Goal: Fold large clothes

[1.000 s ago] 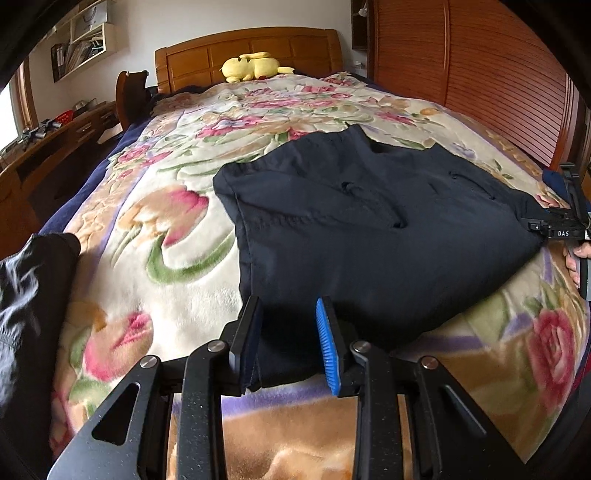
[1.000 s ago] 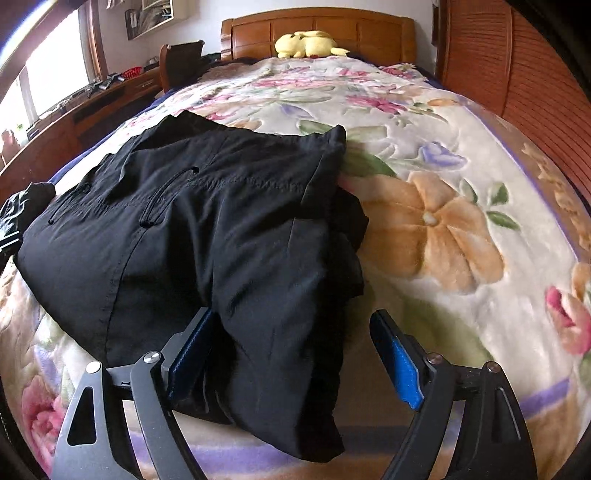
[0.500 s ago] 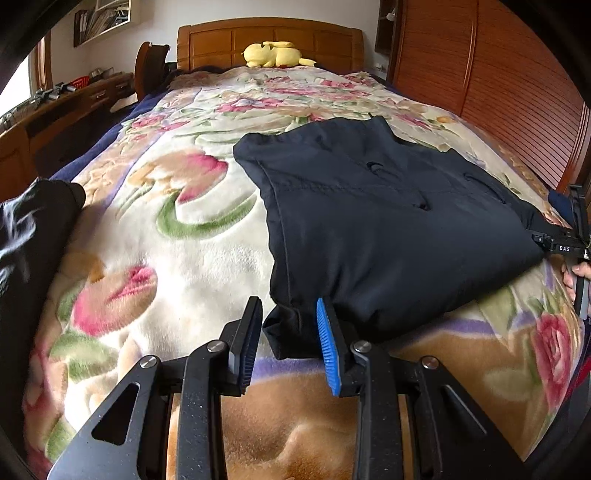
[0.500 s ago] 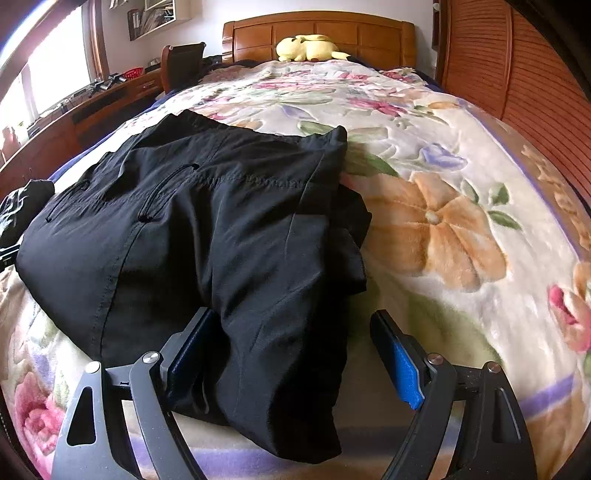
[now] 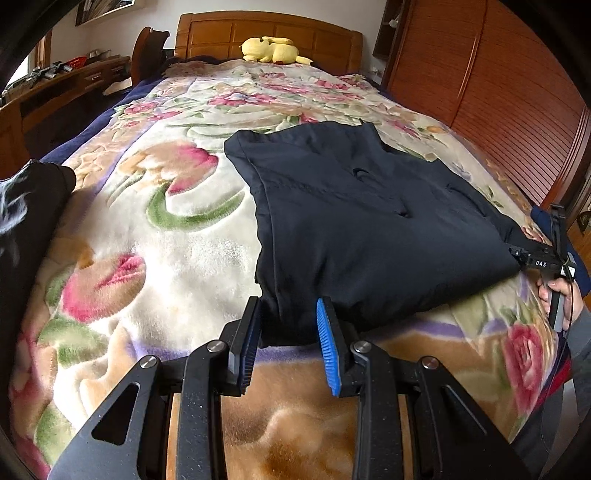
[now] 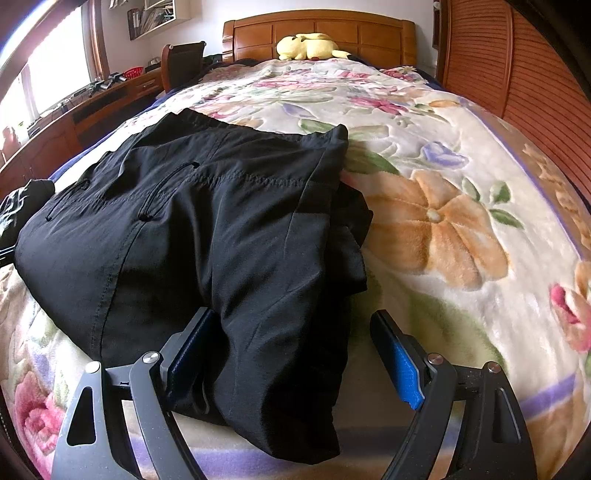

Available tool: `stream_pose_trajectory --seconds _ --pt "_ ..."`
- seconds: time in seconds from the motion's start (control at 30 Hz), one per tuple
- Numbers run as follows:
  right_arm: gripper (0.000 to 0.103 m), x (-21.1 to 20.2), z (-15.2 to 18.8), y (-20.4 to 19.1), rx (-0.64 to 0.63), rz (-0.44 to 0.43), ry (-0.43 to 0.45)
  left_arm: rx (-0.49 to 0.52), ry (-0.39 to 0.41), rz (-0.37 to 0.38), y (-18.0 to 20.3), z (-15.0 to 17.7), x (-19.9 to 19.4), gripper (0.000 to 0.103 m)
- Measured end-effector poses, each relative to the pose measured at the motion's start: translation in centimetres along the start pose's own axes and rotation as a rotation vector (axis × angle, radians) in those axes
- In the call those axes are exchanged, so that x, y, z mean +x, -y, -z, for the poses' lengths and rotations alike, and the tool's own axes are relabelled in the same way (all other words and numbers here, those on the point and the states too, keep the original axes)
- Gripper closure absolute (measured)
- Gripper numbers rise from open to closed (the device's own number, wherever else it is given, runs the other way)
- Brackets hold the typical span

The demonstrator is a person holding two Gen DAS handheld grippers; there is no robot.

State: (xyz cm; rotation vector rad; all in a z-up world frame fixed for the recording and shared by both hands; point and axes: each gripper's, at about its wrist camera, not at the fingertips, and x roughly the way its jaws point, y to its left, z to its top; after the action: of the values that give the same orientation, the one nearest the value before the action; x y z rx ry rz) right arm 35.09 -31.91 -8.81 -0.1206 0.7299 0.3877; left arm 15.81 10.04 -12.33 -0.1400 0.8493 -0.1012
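Note:
Black folded trousers [image 5: 369, 229] lie across the floral blanket [image 5: 177, 251] on the bed. My left gripper [image 5: 288, 302] is at their near left corner, and a bunched ridge of the cloth fills the narrow gap between its pads. In the right wrist view the trousers [image 6: 207, 229] reach back between the wide-apart fingers of my right gripper [image 6: 291, 315]. Its left finger lies against the cloth, while the right pad [image 6: 399, 354] stands apart over bare blanket. A hand [image 5: 554, 291] holds that gripper at the right edge of the left wrist view.
A yellow plush toy [image 5: 269, 50] rests by the wooden headboard [image 5: 221, 33]. A dark garment [image 5: 26, 214] lies at the bed's left edge. A wooden desk [image 6: 74, 114] and chair [image 6: 183, 62] stand to the left, and a slatted wardrobe [image 5: 498, 92] to the right.
The left gripper has rolled a little, so its view now sits more level, with the trousers' corner still between its fingers. The right gripper and the trousers under it have stayed put.

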Motion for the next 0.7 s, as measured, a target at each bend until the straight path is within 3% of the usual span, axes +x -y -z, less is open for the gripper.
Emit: stream_pose_trajectory --seconds 0.3,0.43,0.5,0.6,0.63,0.7 --pt "0.017 0.0 0.0 -0.1 0.001 -0.002 -0.001 -0.016 -0.036 0.01 -0.2 0.4 0.9 0.072" --pt "0.017 0.2 -0.1 0.0 0.011 -0.013 -0.005 -0.033 -0.072 -0.02 -0.3 0.6 1.7 0.072" --pt "0.017 0.2 -0.1 -0.1 0.011 -0.01 -0.005 -0.021 -0.069 -0.005 -0.1 0.5 1.6 0.088" --pt "0.018 0.3 -0.1 -0.1 0.01 -0.01 -0.011 -0.005 -0.086 -0.013 0.3 0.2 1.6 0.094" --pt "0.02 0.3 -0.2 0.0 0.013 -0.017 -0.017 0.001 -0.077 -0.02 0.3 0.1 1.3 0.095" --pt "0.043 0.2 -0.5 0.0 0.031 -0.065 -0.034 0.03 -0.045 -0.037 0.9 0.0 0.2 0.097"
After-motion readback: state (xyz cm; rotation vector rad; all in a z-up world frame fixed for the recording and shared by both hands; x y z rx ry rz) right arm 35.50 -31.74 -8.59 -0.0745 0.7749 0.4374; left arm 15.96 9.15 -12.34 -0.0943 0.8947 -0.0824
